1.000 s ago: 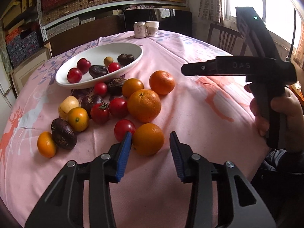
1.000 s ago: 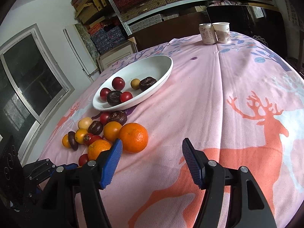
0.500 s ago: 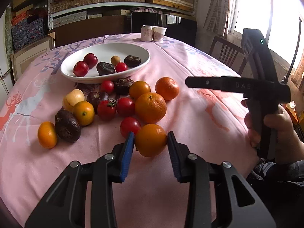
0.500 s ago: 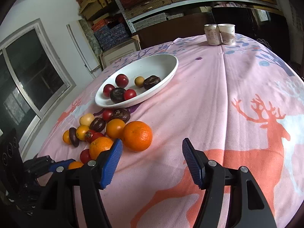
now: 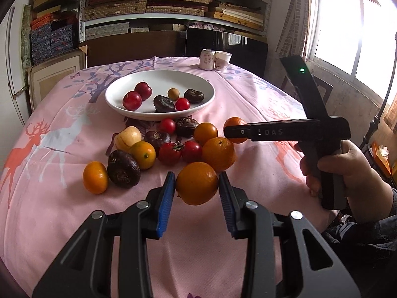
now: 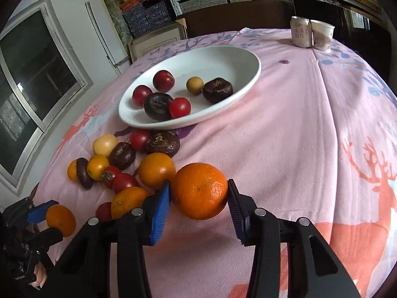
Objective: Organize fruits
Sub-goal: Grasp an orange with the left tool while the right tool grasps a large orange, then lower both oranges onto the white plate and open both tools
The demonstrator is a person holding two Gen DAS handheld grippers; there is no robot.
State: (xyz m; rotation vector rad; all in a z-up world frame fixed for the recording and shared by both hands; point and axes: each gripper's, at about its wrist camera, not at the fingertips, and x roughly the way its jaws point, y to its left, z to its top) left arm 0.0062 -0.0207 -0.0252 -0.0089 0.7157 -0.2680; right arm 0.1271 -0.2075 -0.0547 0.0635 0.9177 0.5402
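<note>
The white dish (image 5: 158,114), upper centre, holds six small fruits. The left gripper (image 5: 197,193) clamps an orange (image 5: 197,183); the right gripper (image 6: 198,198), closing, brackets a larger orange (image 6: 199,190), contact unclear.

left gripper (image 5: 197,191): near, pads clamped on an orange | right gripper (image 6: 199,200): jaws closing around an orange, person's hand (image 5: 347,171) on its handle

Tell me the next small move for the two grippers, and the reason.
Probably lift both toward the white bowl. The left gripper is clamped on a small orange; the right gripper, jaws closing, brackets a bigger orange. No oranges lie in the bowl yet.
</note>
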